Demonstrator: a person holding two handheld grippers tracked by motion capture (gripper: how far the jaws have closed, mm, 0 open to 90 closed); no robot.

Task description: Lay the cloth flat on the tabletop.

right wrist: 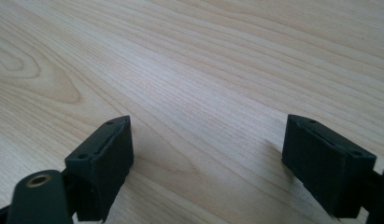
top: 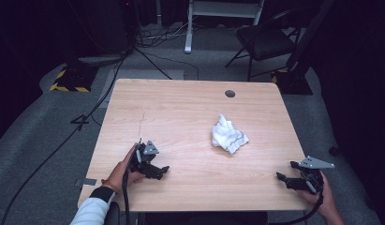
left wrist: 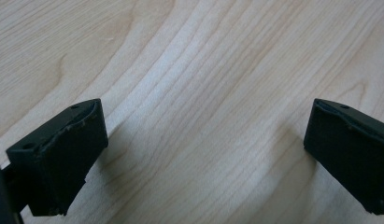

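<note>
Light wooden rectangular table (top: 190, 117) with rounded corners and a small dark round grommet hole (top: 230, 93) near its far edge. It stands on grey carpeted floor (top: 35, 140) crossed by black cables (top: 63, 140). Beyond the far edge: a black folding chair (top: 265, 40) and the white frame of a stand (top: 223, 11).

Crumpled white cloth with thin dark stripes (top: 228, 134) lies bunched on the table top, right of centre and roughly midway between the near and far edges. Nothing touches it; it is well apart from both grippers.

Left gripper (top: 152, 169): black, grey three-cornered plate on top, held in the person's left hand (top: 122, 171) over the near-left part of the table; white sleeve (top: 94, 211) at the wrist. Left gripper view (left wrist: 206, 154): jaws stand wide apart, released, bare wood grain between them, tips close over the surface with shadows under them.

Right gripper (top: 286, 176): black, same grey plate, held in the right hand (top: 326, 201) at the near-right corner of the table. Right gripper view (right wrist: 206, 154): jaws spread wide, released, bare table top between them.
</note>
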